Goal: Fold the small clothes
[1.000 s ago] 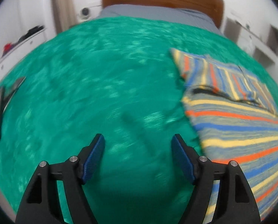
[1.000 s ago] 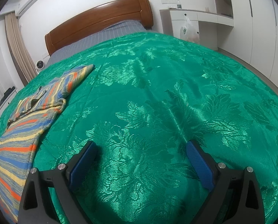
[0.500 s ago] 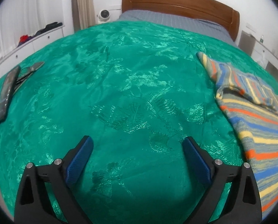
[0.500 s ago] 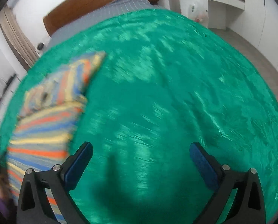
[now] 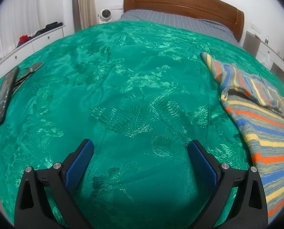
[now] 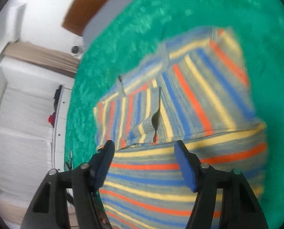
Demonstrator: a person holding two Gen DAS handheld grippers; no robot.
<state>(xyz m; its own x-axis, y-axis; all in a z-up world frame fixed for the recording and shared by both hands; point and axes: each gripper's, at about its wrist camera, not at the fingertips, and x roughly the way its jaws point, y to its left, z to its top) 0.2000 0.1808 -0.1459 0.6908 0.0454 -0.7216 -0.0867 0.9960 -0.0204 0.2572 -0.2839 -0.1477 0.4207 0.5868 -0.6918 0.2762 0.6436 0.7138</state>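
Right wrist view: I've swung the right gripper (image 6: pixel 143 148) over the striped garment (image 6: pixel 180 105) since 0.5 s ago, jaws apart, holding nothing; pic blurred. Left gripper (image 5: pixel 141 149) wide apart, unchanged. Garment partly folded, lying right on the green bedspread (image 5: pixel 122 95). Phone (image 5: pixel 5 95) at left, headboard (image 5: pixel 183 2) behind.

One striped garment (image 5: pixel 260 126) lies on one green bedspread (image 5: pixel 134 87). Two grippers show, one per view: the left gripper (image 5: pixel 141 148) and the right gripper (image 6: pixel 144 148), each with two blue-padded fingers spread apart. One dark remote (image 5: pixel 5 95) lies at the bedspread's left edge (a second flat thing beside it, unclear). One wooden headboard (image 5: pixel 183 2) and one small white fan (image 5: pixel 104 15) are behind.
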